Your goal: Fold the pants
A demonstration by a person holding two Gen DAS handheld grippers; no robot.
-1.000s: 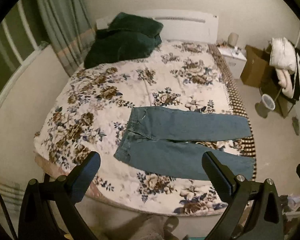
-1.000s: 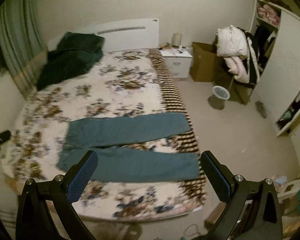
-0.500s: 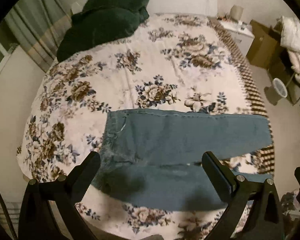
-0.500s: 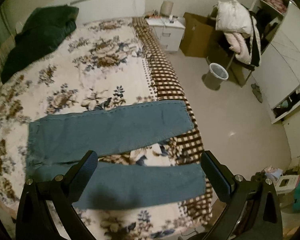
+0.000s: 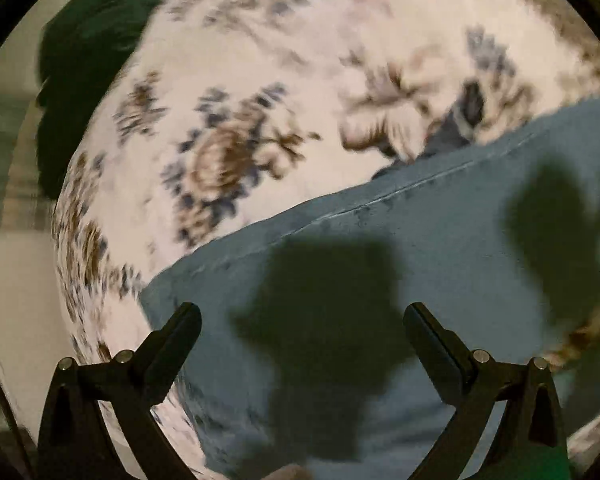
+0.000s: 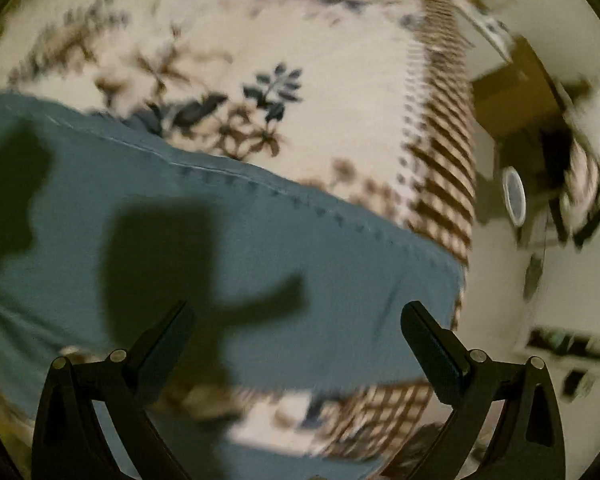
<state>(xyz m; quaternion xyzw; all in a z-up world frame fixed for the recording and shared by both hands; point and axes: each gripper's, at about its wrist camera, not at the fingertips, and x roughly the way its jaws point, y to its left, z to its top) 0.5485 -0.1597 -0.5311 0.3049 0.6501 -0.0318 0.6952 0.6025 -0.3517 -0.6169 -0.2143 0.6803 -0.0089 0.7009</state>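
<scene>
Pants lay flat near the bed foot edge; left tool and right tool hovered apart above waist and hem, likely to pinch.

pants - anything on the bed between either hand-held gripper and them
Nothing visible does. The left hand-held gripper and right hand-held gripper are both open over the bare denim of the pants; only their shadows fall on it. The floral bedspread lies underneath.

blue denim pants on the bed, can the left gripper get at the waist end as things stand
Probably yes. The left gripper hangs with jaws wide apart above the blue denim pants, whose corner lies flat and uncovered on the floral bedspread; only shadows cross it.
</scene>
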